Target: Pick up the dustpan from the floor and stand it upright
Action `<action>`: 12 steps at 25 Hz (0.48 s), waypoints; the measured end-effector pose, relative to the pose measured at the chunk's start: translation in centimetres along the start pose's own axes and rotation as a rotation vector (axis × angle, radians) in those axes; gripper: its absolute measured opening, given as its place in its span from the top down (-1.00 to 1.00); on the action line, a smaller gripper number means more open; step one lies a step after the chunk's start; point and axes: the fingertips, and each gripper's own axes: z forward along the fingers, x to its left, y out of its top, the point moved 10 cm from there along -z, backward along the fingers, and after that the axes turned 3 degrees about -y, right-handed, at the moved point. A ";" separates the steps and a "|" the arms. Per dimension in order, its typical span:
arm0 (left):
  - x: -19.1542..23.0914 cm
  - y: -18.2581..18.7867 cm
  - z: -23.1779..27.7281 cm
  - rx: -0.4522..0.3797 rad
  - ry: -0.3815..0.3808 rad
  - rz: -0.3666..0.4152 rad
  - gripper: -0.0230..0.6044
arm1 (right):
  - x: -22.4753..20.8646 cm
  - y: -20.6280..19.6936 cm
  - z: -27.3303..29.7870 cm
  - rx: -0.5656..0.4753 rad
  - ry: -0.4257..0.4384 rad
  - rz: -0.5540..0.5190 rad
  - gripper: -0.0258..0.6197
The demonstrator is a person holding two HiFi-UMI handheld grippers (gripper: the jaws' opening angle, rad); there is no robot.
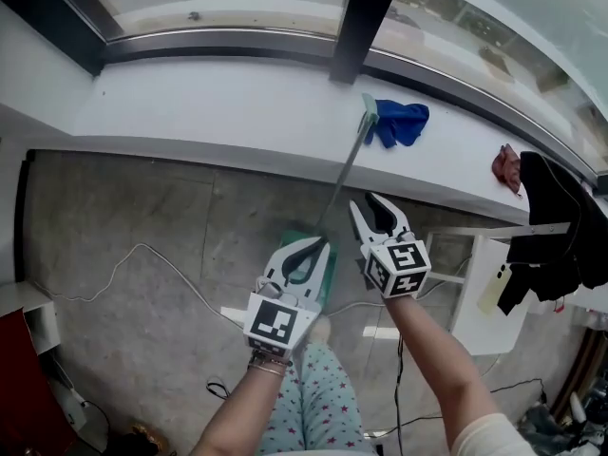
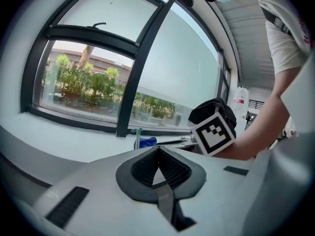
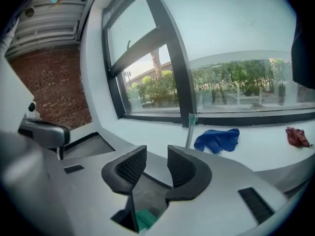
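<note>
The left gripper [image 1: 306,252], jaws together on nothing, and the right gripper [image 1: 368,205], jaws apart and empty, hang above the floor [image 1: 142,226]. Just below them the green dustpan [image 1: 325,272] sits on the floor. Its long handle [image 1: 344,171] rises toward the windowsill [image 1: 218,103], where a blue cloth [image 1: 399,122] lies beside its top. A red cloth [image 1: 505,167] lies farther right on the sill.

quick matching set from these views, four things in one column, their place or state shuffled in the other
1 blue cloth
2 red cloth
3 left gripper
4 right gripper

a jaws apart
b on the sill, beside the top of the dustpan handle
c jaws together
d on the sill, far right

Pairs: 1-b, 2-d, 3-c, 4-a
</note>
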 end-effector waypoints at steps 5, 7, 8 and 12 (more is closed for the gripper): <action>1.5 -1.5 1.3 -0.009 0.047 -0.023 0.86 | -5.0 -0.9 5.3 0.061 -0.100 -0.013 0.49; 2.0 -2.0 1.7 -0.001 0.050 -0.024 0.86 | -6.8 -0.5 7.1 0.038 -0.145 0.039 0.47; 2.3 -2.3 1.8 0.008 0.051 -0.023 0.86 | -7.4 -0.1 8.0 0.025 -0.152 0.034 0.47; 3.2 -3.3 2.1 0.039 0.053 -0.026 0.86 | -8.0 1.5 11.2 0.032 -0.146 0.001 0.47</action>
